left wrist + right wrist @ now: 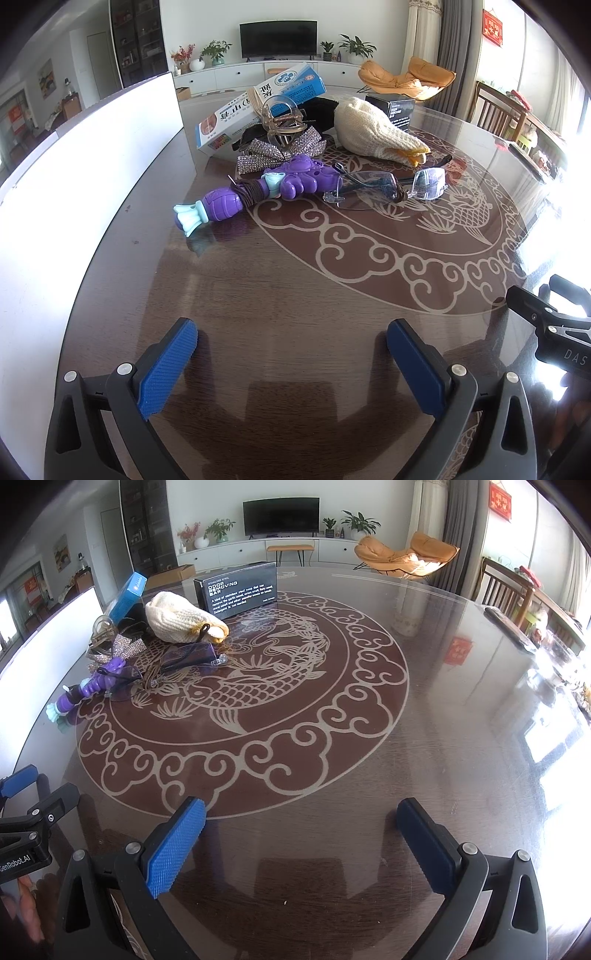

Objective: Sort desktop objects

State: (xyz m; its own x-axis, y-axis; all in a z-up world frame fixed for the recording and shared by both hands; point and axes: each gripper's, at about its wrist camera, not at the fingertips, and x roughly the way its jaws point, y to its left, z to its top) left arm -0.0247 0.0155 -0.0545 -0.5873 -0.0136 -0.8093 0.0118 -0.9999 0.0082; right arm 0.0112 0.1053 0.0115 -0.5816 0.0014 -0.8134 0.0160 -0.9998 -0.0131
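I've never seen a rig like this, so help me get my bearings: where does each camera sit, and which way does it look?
Left wrist: on the left tool, looking along its open blue fingers at the purple toy and glasses; the right tool shows at right.
Right wrist: on the right tool, facing the table's fish pattern; the left tool shows at left.
Shared: the same pile, including the knitted pouch.

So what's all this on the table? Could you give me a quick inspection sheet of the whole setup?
Surface: glossy round table with fish pattern.
Job's things: purple toy, clear glasses, knitted pouch, sparkly bow, clear hair clip, blue-white box, black box, piled together at the far left.
Clutter: white board along the left edge.
Grippers: left gripper and right gripper open, empty.
Cables: nothing seen.
Surroundings: living room, TV, orange chair.
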